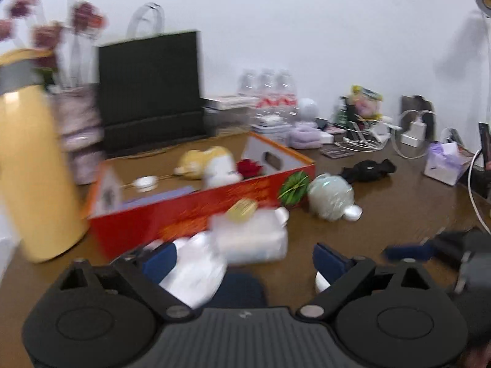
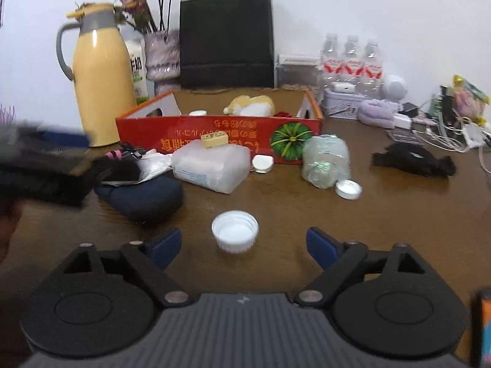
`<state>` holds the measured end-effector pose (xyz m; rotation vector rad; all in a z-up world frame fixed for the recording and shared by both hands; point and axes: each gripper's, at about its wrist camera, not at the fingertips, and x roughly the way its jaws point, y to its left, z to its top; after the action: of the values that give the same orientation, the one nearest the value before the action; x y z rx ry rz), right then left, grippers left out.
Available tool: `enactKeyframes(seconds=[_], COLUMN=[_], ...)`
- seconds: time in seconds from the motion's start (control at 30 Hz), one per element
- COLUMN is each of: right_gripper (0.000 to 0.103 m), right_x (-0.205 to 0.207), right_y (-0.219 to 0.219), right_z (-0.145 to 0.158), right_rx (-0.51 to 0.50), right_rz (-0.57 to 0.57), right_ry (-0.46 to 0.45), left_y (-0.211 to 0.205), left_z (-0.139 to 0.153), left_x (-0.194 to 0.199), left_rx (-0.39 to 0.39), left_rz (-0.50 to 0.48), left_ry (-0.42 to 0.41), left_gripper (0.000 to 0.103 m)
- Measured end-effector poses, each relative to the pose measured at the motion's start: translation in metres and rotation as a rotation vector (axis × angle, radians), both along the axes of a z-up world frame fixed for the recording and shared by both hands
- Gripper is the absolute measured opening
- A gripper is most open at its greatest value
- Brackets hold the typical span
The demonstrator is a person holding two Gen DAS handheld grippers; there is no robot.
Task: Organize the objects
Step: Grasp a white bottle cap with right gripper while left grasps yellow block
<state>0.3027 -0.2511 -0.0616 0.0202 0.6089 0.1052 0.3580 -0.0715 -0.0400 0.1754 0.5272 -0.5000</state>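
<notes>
Looking at this, I'd say we're mid-tidy, at the point of lining up on the next loose bit to drop into the red box (image 2: 221, 136), which already has a plush toy (image 2: 251, 105) and a small white lid in it.

Right claw (image 2: 244, 245) is spread wide with nothing in it. The white bottle cap (image 2: 235, 230) sits open side up on the brown table (image 2: 383, 214), pretty much dead centre between the blue pads (image 2: 319, 247) and just ahead of them, not touching either one. My guess is that's the target: nudge forward and down a bit so the pads bracket the rim, squeeze, then carry it up and over the near wall of the box, which is straight ahead and well beyond the cap.

Left claw (image 1: 245, 260) is also spread, and its view is really blurry. A white crumpled thing (image 1: 193, 273) sits right against its left pad, over a dark blue pouch (image 1: 239, 285), but I can't tell if anything's actually gripped; doesn't look like it.

Other loose stuff ahead of the right claw: a clear plastic pack (image 2: 211, 165) with a mahjong tile (image 2: 214, 139) on top, and a crumpled clear bottle (image 2: 325, 161) with a silver lid (image 2: 348, 189) beside it.
</notes>
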Motion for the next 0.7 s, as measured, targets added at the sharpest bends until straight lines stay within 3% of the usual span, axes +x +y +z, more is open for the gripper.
enactKeyframes(seconds=[0.07, 0.17, 0.23, 0.3, 0.43, 0.47, 0.57, 0.7], right_gripper=[0.074, 0.057, 0.051, 0.045, 0.041, 0.041, 0.041, 0.041], right_x=[0.011, 0.019, 0.023, 0.028, 0.031, 0.032, 0.033, 0.023], right_y=[0.002, 0.003, 0.001, 0.000, -0.002, -0.002, -0.005, -0.003], right_z=[-0.004, -0.009, -0.012, -0.017, -0.018, -0.018, -0.018, -0.012], right_rx=[0.008, 0.018, 0.029, 0.022, 0.027, 0.033, 0.046, 0.033], right_rz=[0.007, 0.016, 0.022, 0.021, 0.019, 0.019, 0.014, 0.012], right_ry=[0.015, 0.033, 0.044, 0.054, 0.048, 0.048, 0.045, 0.019], left_y=[-0.015, -0.037, -0.045, -0.049, -0.045, -0.044, -0.044, -0.036], left_z=[-0.003, -0.013, -0.018, -0.024, -0.023, -0.023, -0.022, -0.008], left_x=[0.029, 0.065, 0.079, 0.090, 0.096, 0.095, 0.088, 0.067], left_rx=[0.003, 0.060, 0.084, 0.091, 0.039, 0.039, 0.062, 0.029], left_rz=[-0.016, -0.016, -0.029, -0.045, -0.039, -0.036, -0.020, 0.033], left_ry=[0.026, 0.024, 0.016, 0.025, 0.052, 0.050, 0.037, 0.043], left_gripper=[0.074, 0.068, 0.068, 0.058, 0.025, 0.022, 0.021, 0.021])
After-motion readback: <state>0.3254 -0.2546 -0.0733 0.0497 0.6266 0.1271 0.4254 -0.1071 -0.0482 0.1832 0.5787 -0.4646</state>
